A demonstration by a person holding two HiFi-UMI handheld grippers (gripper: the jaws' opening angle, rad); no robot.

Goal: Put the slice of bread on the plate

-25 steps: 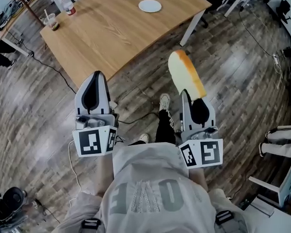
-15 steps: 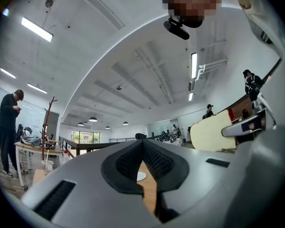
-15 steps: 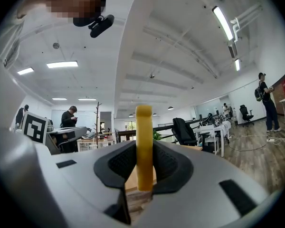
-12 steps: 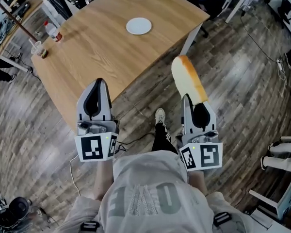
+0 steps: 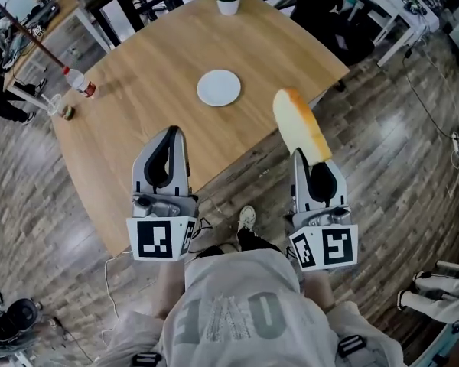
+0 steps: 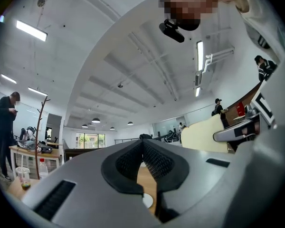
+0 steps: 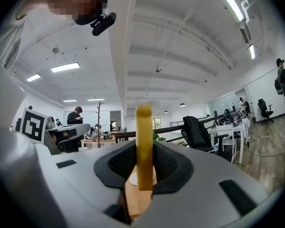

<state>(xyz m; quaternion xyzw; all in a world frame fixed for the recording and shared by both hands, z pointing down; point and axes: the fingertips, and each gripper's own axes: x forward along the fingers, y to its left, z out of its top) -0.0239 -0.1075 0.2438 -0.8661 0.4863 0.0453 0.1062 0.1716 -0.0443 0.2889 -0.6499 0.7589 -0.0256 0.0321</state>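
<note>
Gripping the slice of bread (image 5: 298, 127) by its lower end in our right gripper (image 5: 311, 159), left gripper (image 5: 170, 134) closed and empty, we hold it aloft near the bench (image 5: 130, 98) edge, not yet laid on the white plate (image 5: 219, 87)

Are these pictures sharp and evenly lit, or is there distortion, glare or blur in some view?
Head view: evenly lit and sharp, but the floor bends at the edges from the wide lens. Left gripper view: strong fisheye, black corners, ceiling lamps blown out. Right gripper view: same fisheye; the slice of bread between the jaws looks slightly soft.
</note>
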